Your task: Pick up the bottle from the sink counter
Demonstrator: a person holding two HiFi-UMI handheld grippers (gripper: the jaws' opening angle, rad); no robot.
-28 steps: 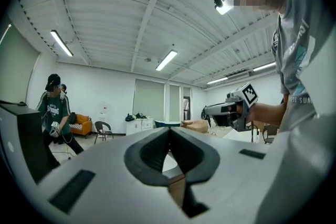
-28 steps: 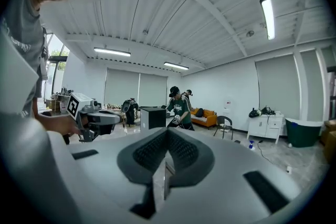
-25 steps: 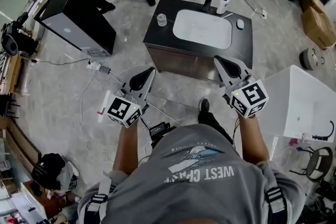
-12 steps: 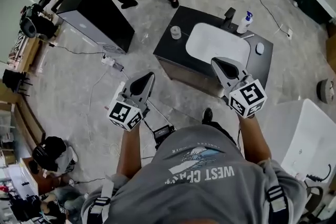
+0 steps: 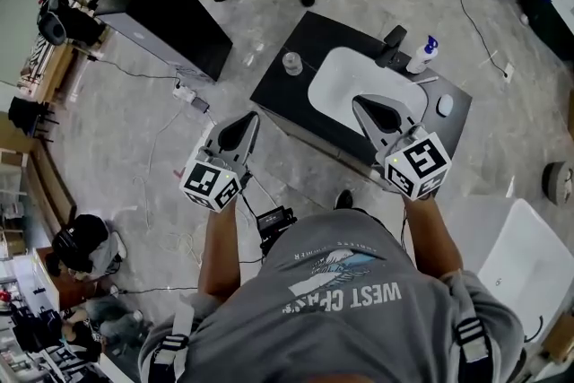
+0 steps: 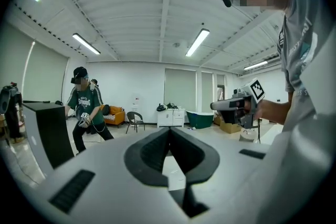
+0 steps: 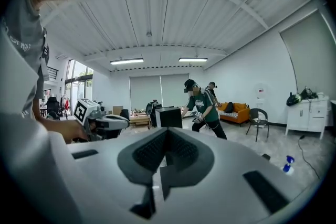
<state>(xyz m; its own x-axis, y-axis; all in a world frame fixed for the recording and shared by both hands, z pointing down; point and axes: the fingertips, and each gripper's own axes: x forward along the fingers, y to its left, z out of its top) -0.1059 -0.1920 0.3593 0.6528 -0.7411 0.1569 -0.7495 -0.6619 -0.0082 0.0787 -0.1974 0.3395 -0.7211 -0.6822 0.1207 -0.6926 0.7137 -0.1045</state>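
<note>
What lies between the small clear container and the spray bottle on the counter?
The white basin and the black faucet, in the head view.

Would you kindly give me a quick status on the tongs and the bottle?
Both shut, empty: left tongs, right tongs. Untouched spray bottle upright on counter beside faucet. Nothing seen blocking it.

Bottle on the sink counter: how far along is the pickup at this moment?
Done: nothing yet; the bottle stands on the sink counter beside the faucet. In hand: nothing; the left gripper and right gripper are both shut and empty, held in front of the person, away from the bottle. To do: reach the bottle, open the jaws, grip and lift it.
</note>
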